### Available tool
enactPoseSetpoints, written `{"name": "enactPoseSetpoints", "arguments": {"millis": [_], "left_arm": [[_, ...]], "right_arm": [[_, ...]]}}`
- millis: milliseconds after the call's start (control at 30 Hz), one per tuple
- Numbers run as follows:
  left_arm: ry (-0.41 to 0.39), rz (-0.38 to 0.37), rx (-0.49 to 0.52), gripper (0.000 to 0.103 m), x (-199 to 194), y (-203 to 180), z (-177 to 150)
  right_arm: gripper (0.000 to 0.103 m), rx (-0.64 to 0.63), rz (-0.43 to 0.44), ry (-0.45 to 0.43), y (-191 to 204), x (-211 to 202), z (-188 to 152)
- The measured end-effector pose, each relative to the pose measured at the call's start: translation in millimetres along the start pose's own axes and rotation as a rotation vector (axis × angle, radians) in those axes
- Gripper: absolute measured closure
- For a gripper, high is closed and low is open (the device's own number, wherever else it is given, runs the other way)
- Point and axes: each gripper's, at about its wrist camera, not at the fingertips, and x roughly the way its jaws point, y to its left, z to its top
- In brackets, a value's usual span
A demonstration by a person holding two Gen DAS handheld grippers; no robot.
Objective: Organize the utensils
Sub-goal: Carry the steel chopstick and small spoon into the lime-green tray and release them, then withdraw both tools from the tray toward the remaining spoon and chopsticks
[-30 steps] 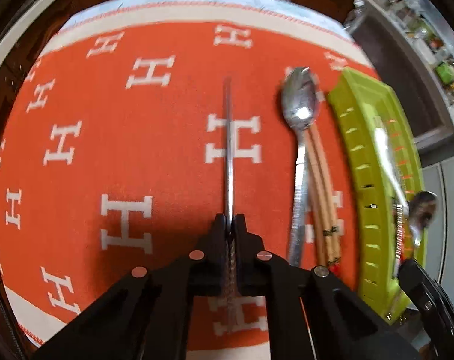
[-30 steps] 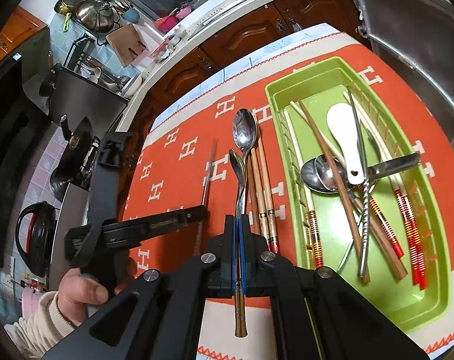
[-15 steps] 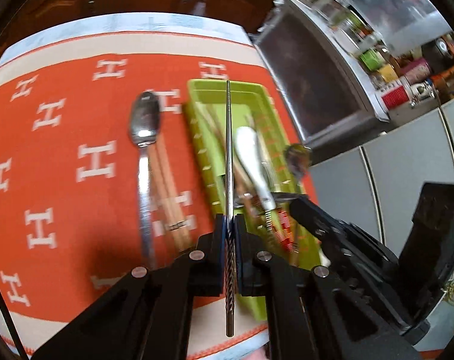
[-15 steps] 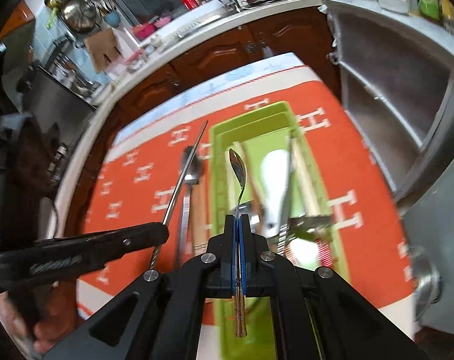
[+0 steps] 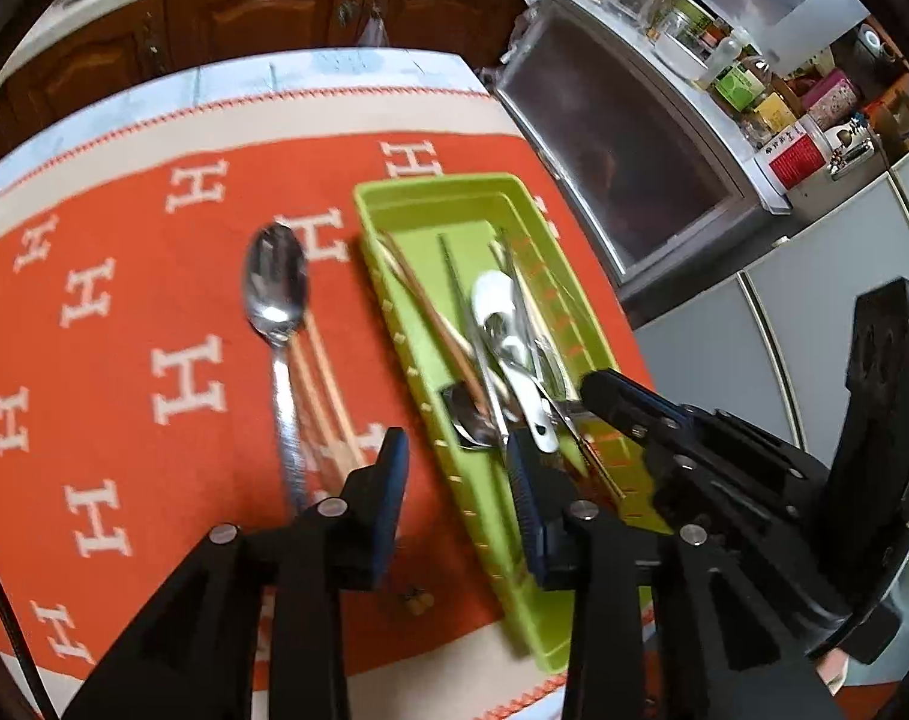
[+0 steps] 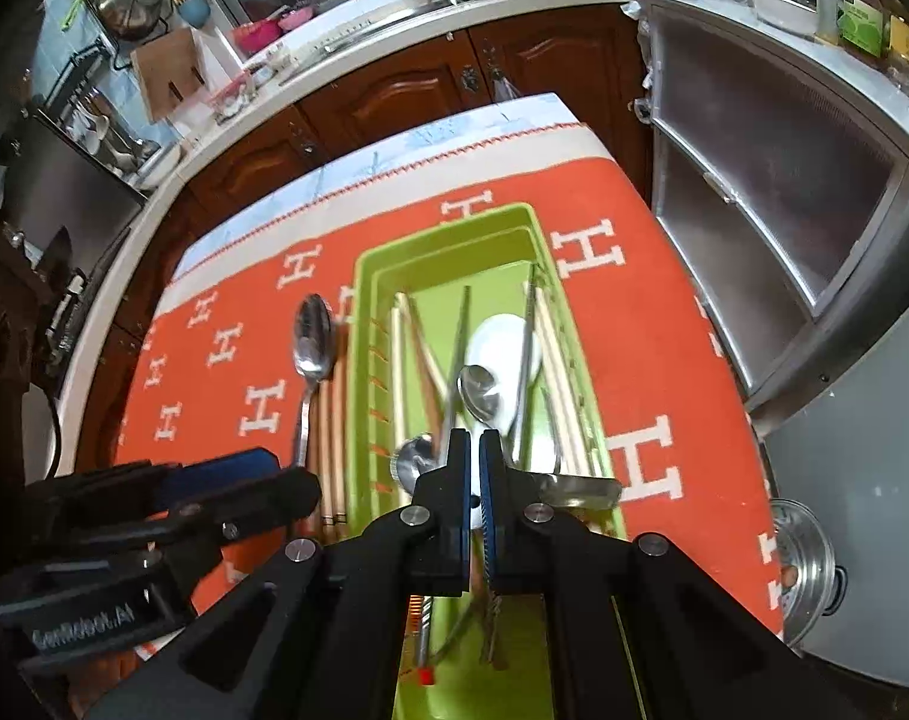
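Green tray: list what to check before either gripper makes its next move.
1. Left gripper empty: ok. Its jaws have just been opening and nothing is between them.
2. Right gripper holding the small steel spoon: ok, apparently shut on its handle.
3. Room in the lime-green plastic tray: ok, its far end is bare.
4. Large steel spoon put away: not ok, it lies on the orange cloth.
5. Pale wooden chopsticks put away: not ok, they lie beside that spoon.
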Motion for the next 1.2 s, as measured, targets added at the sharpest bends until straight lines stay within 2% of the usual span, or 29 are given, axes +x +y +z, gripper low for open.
{"name": "enactPoseSetpoints", "arguments": {"millis": [133, 300, 533, 667, 867, 1033, 1200], "left_arm": [[-0.024, 0.027, -0.011, 0.070, -14, 24, 2], [-0.048, 0.036, -0.055, 0.070, -22, 54, 4], [-0.084, 0.011, -0.031, 0.070, -6, 83, 3], [-0.105, 0.010, -0.017, 0.070, 16, 92, 8], [-0.147, -0.055, -0.032, 0.070, 43, 109, 23], [-0.118, -0.061, -0.034, 0.070, 70, 115, 31], [-0.166, -0.081, -0.023, 0.070, 75, 113, 32]], "right_arm": [[0.100, -0.011, 0.045, -0.016, 17, -13, -4], [0.100, 0.004, 0.154, -0.036, 35, -27, -8], [0.100, 0.022, 0.245, -0.049, 52, -23, -16], [0.100, 0.026, 0.266, -0.029, 57, -10, -22], [0.100, 0.001, 0.262, -0.011, 66, 9, -22], [0.100, -0.001, 0.265, -0.007, 68, 19, -18], [0.100, -0.009, 0.257, -0.003, 71, 30, -17]]}}
